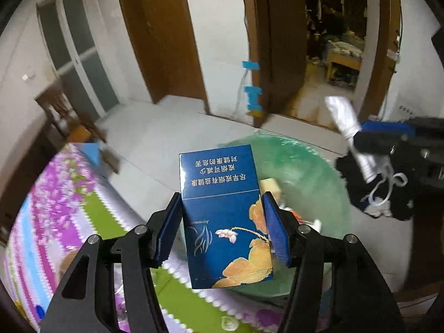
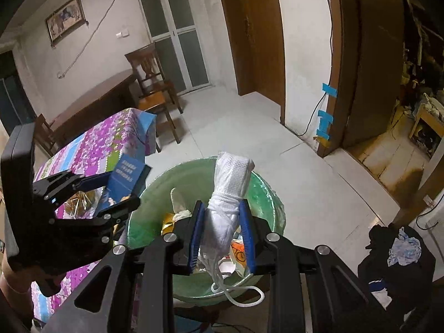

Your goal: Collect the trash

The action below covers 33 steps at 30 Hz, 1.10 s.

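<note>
My left gripper [image 1: 220,229] is shut on a blue cigarette pack [image 1: 222,194] with gold leaves, held upright at the near rim of a green bin [image 1: 305,172]. The right wrist view shows the same pack [image 2: 126,181] in the left gripper [image 2: 118,188], beside the green bin [image 2: 155,194]. My right gripper [image 2: 222,236] is shut on a rolled white face mask [image 2: 230,191] with dangling ear loops, held over the bin's opening. In the left wrist view the mask [image 1: 347,122] sticks out of the right gripper [image 1: 360,149] at the right. Several scraps lie inside the bin.
A table with a purple flowered cloth [image 2: 91,149] stands left of the bin, a wooden chair [image 2: 155,91] behind it. Dark clothing [image 2: 396,252] is piled at the right. Pale tiled floor [image 2: 249,127] stretches to brown doors [image 2: 252,27] and an open doorway.
</note>
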Each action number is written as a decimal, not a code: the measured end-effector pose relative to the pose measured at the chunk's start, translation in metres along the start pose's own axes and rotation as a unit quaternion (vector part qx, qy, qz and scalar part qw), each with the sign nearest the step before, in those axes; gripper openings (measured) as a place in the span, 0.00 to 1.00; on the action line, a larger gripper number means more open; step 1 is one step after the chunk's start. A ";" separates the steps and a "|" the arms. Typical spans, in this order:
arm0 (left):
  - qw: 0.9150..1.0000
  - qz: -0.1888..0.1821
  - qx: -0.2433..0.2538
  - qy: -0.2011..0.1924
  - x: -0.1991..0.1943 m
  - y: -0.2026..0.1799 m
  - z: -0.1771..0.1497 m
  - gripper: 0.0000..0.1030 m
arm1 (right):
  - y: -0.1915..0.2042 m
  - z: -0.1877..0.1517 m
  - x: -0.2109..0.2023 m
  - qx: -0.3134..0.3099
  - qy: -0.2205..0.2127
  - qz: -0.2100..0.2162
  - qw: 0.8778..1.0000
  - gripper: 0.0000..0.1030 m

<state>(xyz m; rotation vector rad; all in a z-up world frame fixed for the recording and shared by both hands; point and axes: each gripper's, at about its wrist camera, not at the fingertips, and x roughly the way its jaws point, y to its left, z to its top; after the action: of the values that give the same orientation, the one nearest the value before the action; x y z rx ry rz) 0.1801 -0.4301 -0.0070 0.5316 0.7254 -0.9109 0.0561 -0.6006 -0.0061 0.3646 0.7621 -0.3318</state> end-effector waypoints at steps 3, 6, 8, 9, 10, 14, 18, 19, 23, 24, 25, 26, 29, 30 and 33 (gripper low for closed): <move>1.000 -0.023 -0.017 0.008 0.009 0.001 0.003 0.54 | 0.004 0.002 0.009 -0.002 0.006 0.003 1.000 0.27; 0.999 -0.036 -0.038 0.015 0.016 0.004 0.001 0.54 | 0.005 0.001 0.025 0.003 0.021 0.001 1.000 0.27; 0.998 -0.037 -0.051 0.017 0.022 0.006 -0.003 0.54 | 0.005 0.000 0.035 0.006 0.031 0.002 0.999 0.27; 0.998 -0.037 -0.056 0.018 0.023 0.008 -0.004 0.54 | 0.005 -0.001 0.040 0.008 0.036 0.001 0.999 0.27; 0.997 -0.040 -0.067 0.020 0.026 0.011 -0.006 0.54 | 0.005 -0.002 0.046 0.009 0.041 0.002 0.999 0.27; 0.992 -0.060 -0.106 0.025 0.040 0.022 -0.012 0.55 | 0.009 -0.003 0.064 0.012 0.050 0.006 0.999 0.27; 0.989 -0.082 -0.119 0.027 0.052 0.024 -0.019 0.86 | 0.016 -0.004 0.084 0.001 0.064 0.015 0.998 0.42; 0.989 -0.083 -0.119 0.027 0.052 0.025 -0.021 0.86 | 0.017 -0.004 0.087 0.000 0.061 0.009 0.998 0.43; 0.990 -0.077 -0.116 0.026 0.049 0.024 -0.026 0.86 | 0.019 -0.006 0.089 0.003 0.054 0.001 0.999 0.43; 0.989 -0.074 -0.122 0.024 0.048 0.026 -0.027 0.86 | 0.017 -0.007 0.089 0.006 0.053 0.000 0.999 0.43; 0.989 -0.072 -0.127 0.022 0.047 0.028 -0.028 0.86 | 0.015 -0.007 0.088 0.012 0.050 0.000 0.999 0.43; 0.989 -0.067 -0.132 0.018 0.044 0.029 -0.029 0.86 | 0.011 -0.007 0.086 0.015 0.047 -0.001 0.999 0.43; 0.990 -0.062 -0.128 0.005 0.036 0.028 -0.034 0.86 | 0.006 -0.012 0.076 0.021 0.030 -0.006 0.999 0.43; 0.991 -0.058 -0.124 0.002 0.033 0.025 -0.037 0.86 | 0.008 -0.015 0.071 0.021 0.021 -0.004 1.000 0.43; 0.992 -0.044 -0.117 -0.012 0.024 0.021 -0.039 0.86 | 0.015 -0.022 0.054 0.015 -0.006 -0.006 1.000 0.44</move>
<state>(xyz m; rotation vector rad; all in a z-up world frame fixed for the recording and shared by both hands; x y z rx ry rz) 0.1943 -0.4044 -0.0480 0.2824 0.8259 -0.8989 0.0859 -0.5860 -0.0560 0.3866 0.7494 -0.3575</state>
